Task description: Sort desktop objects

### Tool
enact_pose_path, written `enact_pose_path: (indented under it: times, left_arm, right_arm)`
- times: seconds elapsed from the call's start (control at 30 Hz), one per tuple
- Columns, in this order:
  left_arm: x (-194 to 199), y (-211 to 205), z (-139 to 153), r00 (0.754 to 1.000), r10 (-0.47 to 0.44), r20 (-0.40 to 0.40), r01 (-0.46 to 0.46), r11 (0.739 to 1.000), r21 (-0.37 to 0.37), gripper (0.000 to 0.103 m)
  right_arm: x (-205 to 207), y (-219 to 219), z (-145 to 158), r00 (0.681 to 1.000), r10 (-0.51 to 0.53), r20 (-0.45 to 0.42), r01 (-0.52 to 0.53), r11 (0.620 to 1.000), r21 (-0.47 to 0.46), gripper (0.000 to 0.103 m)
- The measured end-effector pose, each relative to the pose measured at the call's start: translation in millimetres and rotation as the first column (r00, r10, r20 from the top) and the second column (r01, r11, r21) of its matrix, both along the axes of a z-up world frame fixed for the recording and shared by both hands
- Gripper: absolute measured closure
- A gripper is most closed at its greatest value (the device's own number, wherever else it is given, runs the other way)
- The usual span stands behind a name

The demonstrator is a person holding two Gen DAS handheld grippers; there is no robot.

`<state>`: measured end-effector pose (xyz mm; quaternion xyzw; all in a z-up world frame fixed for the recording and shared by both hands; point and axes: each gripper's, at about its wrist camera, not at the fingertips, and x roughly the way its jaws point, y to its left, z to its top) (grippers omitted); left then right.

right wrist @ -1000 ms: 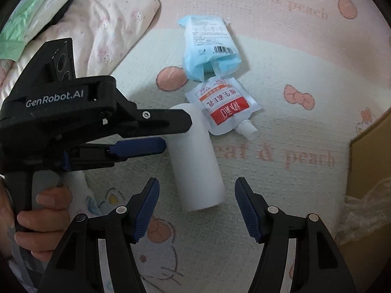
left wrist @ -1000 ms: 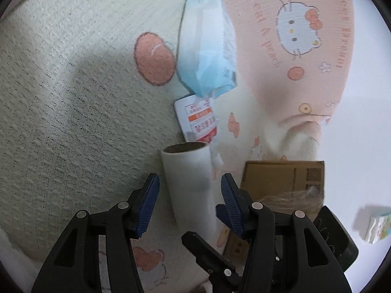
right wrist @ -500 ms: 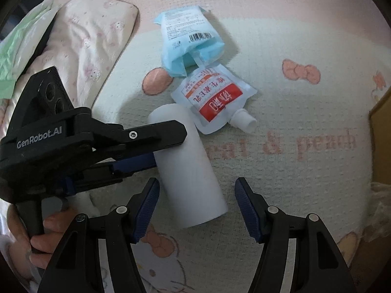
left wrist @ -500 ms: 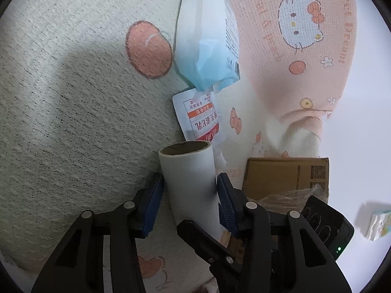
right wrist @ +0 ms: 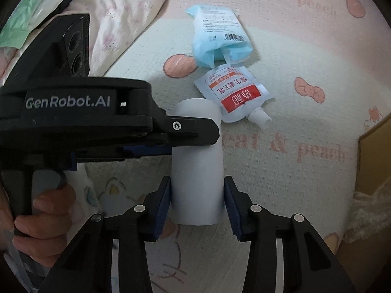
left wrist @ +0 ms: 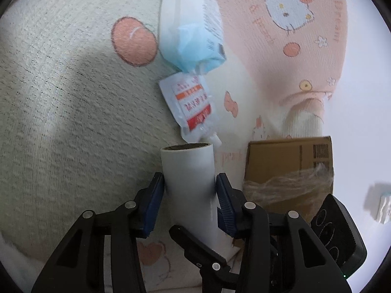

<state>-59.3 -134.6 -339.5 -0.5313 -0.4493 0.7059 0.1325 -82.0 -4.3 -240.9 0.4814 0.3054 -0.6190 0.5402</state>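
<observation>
1. Right gripper (right wrist: 196,201): the jaws are closing, with the near end of the white paper roll (right wrist: 197,171) between them. Both blue pads (right wrist: 163,204) touch the sides of the roll.
2. Left gripper (left wrist: 188,200): clamped on the same roll, at its middle. In the right wrist view it enters from the left, its upper finger lying across the roll. A hand (right wrist: 41,210) holds its grip at the lower left.
3. White paper roll (left wrist: 189,178): it lies on the patterned blanket (right wrist: 281,166), gripped from two sides. Its far end shows a brown cardboard core.
4. Red-and-white spout pouch (right wrist: 235,94): flat on the blanket just beyond the far end of the roll. Its white spout points toward the cardboard box.
5. Light blue pouch (right wrist: 218,36): beyond the spout pouch, its torn lower edge overlapping the top of the spout pouch.
6. Cardboard box (left wrist: 288,163): to the right of the roll, near but apart from it. Crumpled clear film lies across its near part.
7. Pillow (right wrist: 122,17): at the far left, pale with a small print.
</observation>
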Motion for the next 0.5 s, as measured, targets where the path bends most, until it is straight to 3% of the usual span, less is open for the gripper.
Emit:
enact_pose_path:
  times: [0.3, 0.5]
  left_arm:
    - [6, 16, 56, 0.991, -0.068, -0.118, 0.064, 0.997, -0.033, 0.055]
    - [7, 32, 117, 0.961, -0.127, -0.245, 0.099, 0.987, -0.125, 0.055]
  right_arm:
    - [1, 25, 47, 0.998, -0.057, -0.024, 0.055, 0.996, -0.065, 0.063]
    - [-1, 45, 92, 0.993, -0.094, -0.069, 0.081, 0.982, -0.169, 0.063]
